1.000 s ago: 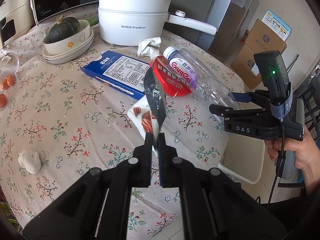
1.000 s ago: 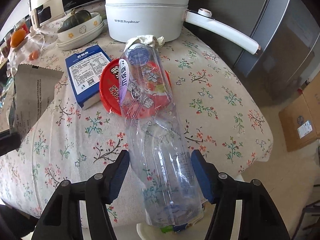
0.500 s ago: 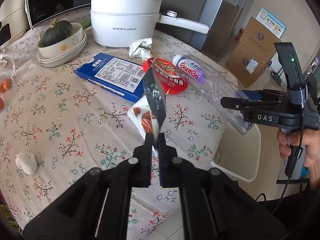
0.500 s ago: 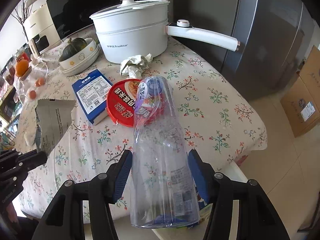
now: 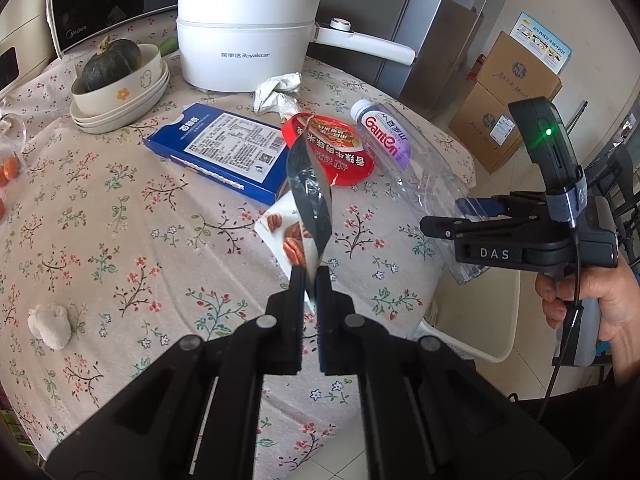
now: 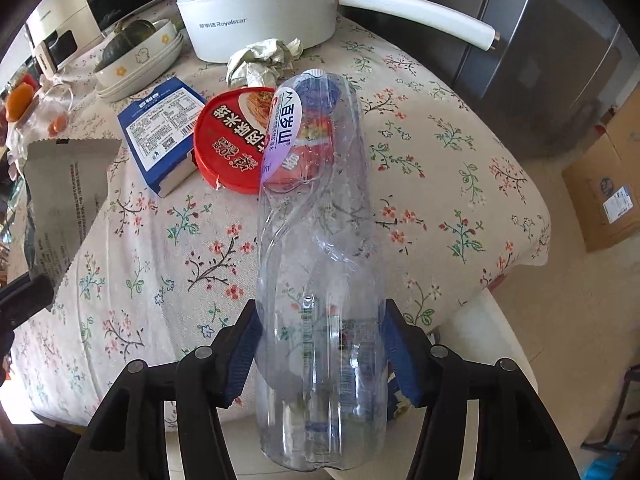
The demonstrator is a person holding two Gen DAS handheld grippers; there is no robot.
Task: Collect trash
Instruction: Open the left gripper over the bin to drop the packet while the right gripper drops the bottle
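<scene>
The left gripper (image 5: 308, 276) has its fingers clenched on the bottom edge of an opened snack pouch (image 5: 310, 196), which stands up from the pinch, its silver lining showing and pecans printed on its white face. The pouch is lifted above the flowered cloth of the bench (image 5: 120, 240). In the right wrist view the same pouch (image 6: 64, 196) appears at the far left, grey side out.

The right gripper (image 6: 320, 344) grasps an empty clear plastic bottle (image 6: 316, 240) around its lower body, one blue-padded finger (image 6: 240, 356) on each side, the bottle's base toward the camera and its capped neck pointing away over the bench edge. From the left wrist view the bottle (image 5: 404, 168) stretches from the right gripper (image 5: 460, 216) toward the middle of the bench, purple label near the cap.

Just past the bottle's neck lies a red instant-noodle lid (image 6: 232, 140), and touching the lid's left side is a blue carton (image 6: 164, 124). Beyond them sits a crumpled paper wad (image 6: 260, 60), close in front of a white electric pot (image 6: 256, 4) with a long handle. Left of the pot is a stack of cream bowls (image 5: 120, 96) holding a dark green squash (image 5: 110, 64). A small white lump (image 5: 50, 320) rests alone near the left edge of the bench. Cardboard boxes (image 5: 512, 100) stand on the floor beyond the right gripper.
</scene>
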